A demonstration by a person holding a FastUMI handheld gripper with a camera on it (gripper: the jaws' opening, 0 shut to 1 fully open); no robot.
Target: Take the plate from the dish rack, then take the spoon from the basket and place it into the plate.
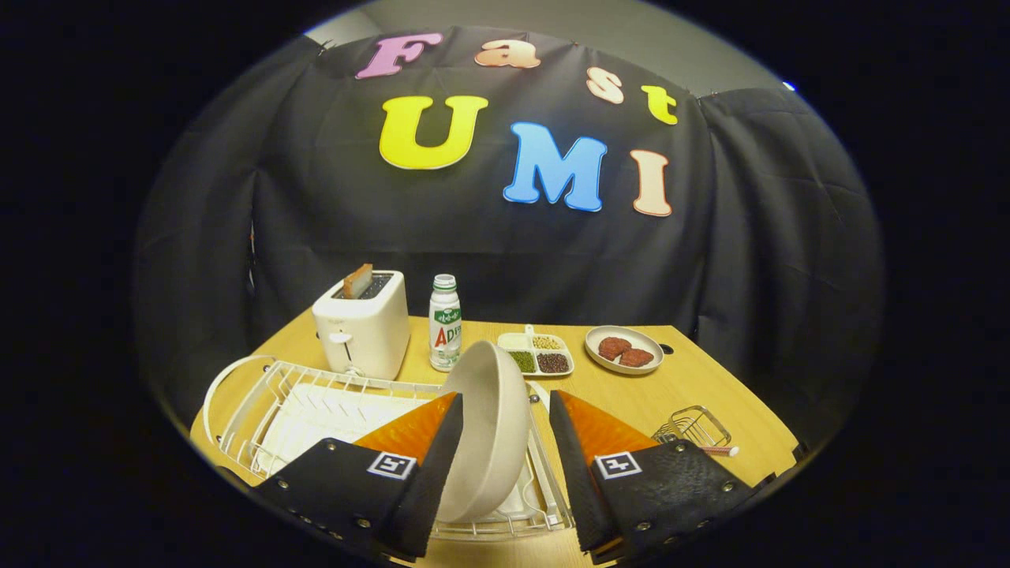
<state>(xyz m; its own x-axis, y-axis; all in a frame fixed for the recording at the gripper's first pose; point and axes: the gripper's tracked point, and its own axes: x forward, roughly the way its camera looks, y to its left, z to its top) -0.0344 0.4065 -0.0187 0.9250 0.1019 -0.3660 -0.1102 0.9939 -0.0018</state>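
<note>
A beige plate [491,450] stands on edge at the right end of the white wire dish rack [260,394]. My gripper [506,397] is open, and the plate's rim sits between the two fingers. The left finger lies close against the plate's back, while a gap shows between the plate and the right finger. Beyond the right finger, a small wire basket [694,426] rests on the wooden table [710,379]. A spoon handle [720,450] with a pale tip sticks out of the basket toward the table's right edge.
Behind the rack stand a white toaster [363,325] with a slice of bread in it and a small bottle [444,322]. A divided tray of beans [537,354] and a dish with two red patties [623,349] sit farther back.
</note>
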